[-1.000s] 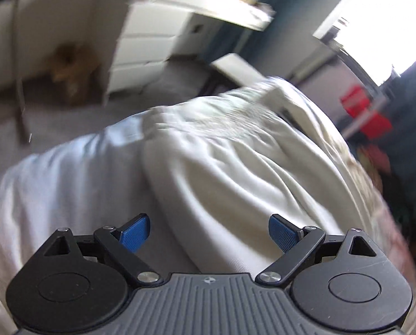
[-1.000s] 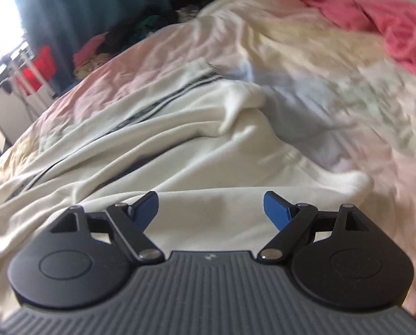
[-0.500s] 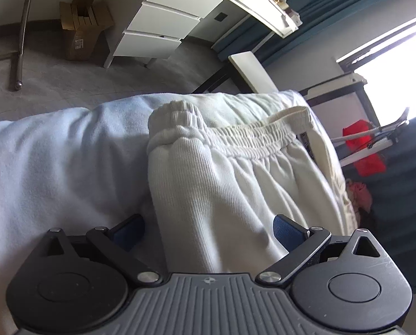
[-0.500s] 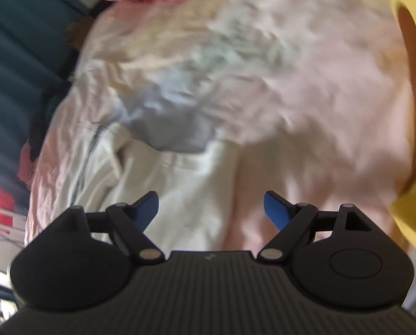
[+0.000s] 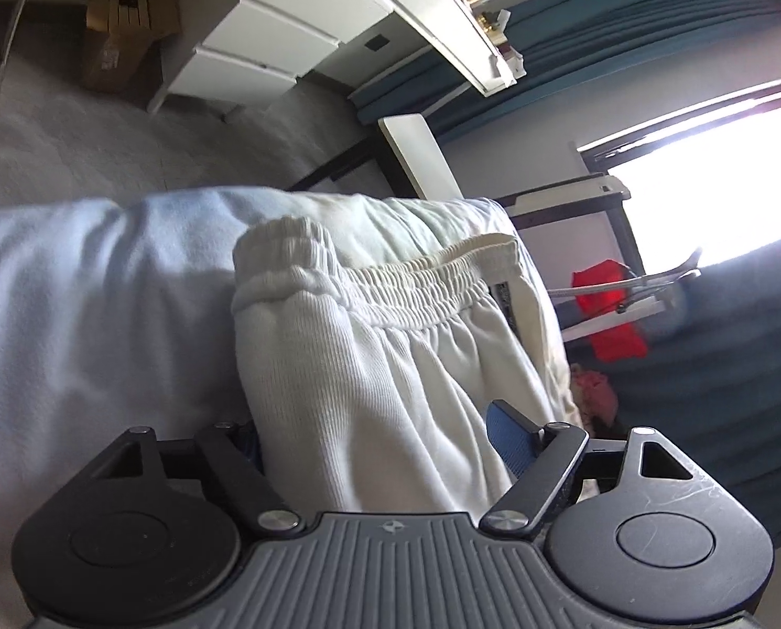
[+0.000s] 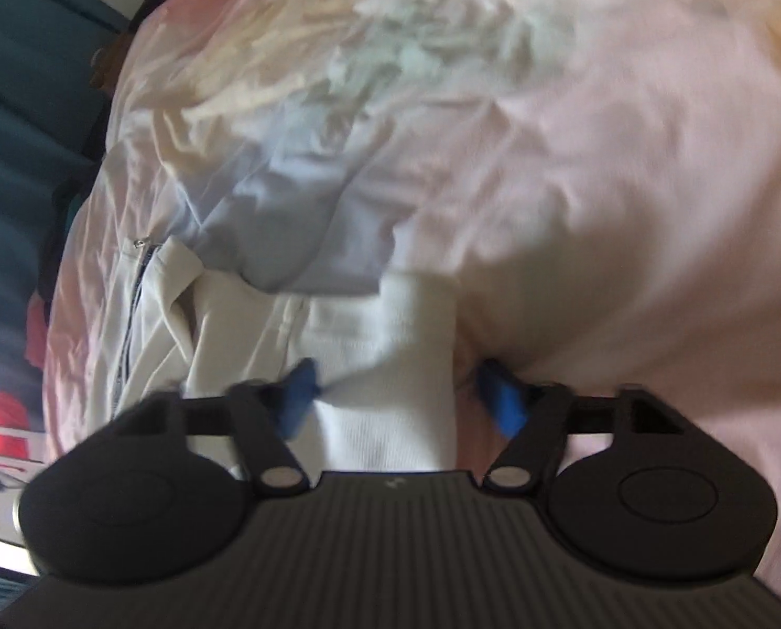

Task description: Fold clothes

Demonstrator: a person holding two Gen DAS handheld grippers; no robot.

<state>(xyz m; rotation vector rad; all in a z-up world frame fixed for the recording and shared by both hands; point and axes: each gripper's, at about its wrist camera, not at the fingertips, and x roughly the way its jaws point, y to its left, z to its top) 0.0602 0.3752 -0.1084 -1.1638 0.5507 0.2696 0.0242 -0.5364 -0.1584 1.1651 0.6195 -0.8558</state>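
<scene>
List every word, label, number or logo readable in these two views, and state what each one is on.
Nothing can be read.
Cardboard box: a pale printed label, too small to read.
Cream sweatpants: a small dark tag by the waistband, too small to read.
Left claw: a tiny round emblem on its grey body, no letters legible.
Right claw: a faint mark on its body, blurred.

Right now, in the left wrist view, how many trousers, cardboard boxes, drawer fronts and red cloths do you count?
white trousers: 1
cardboard box: 1
white drawer fronts: 3
red cloth: 1
Total: 6
</scene>
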